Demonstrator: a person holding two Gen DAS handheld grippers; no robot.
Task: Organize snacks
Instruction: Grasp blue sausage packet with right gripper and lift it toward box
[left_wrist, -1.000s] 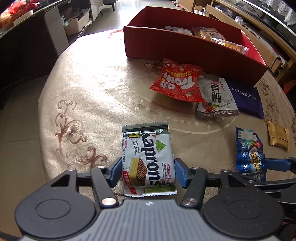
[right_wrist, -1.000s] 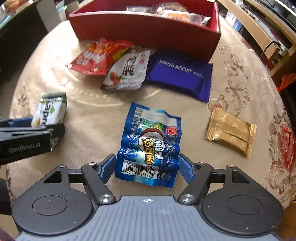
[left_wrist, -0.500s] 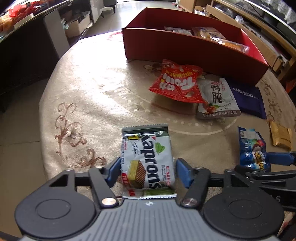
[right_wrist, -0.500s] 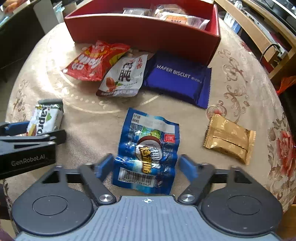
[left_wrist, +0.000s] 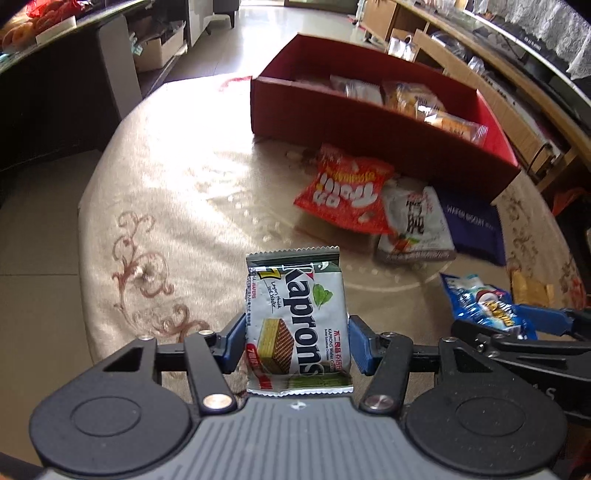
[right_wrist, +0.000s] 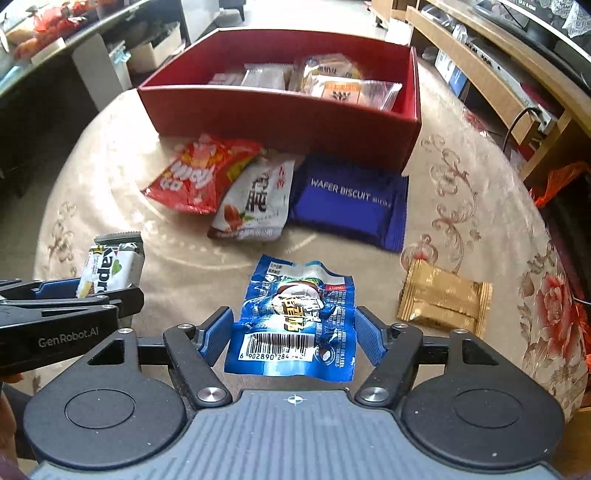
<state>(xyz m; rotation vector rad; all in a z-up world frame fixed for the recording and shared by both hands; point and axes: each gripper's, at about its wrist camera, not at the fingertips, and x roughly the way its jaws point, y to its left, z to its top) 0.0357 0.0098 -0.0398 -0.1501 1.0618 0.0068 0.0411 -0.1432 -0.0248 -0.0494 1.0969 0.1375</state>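
A silver-green Kaprons wafer packet is pinched by its sides in my left gripper, both blue pads pressing on it, just above the tablecloth. The same packet shows at the left in the right wrist view. My right gripper is shut on a crinkled blue snack packet, barcode end toward the camera, held a little off the table. That blue packet also appears at the right in the left wrist view. An open red box holding several wrapped snacks stands at the far side of the table.
In front of the box lie a red bag, a white packet and a purple wafer biscuit pack. A gold packet lies to the right. The round table's edge curves close on both sides; shelves and cabinets stand around.
Both pairs of jaws narrowed onto their packets. The right gripper rose with the blue packet, so the table and box look further below. The left gripper barely moved.
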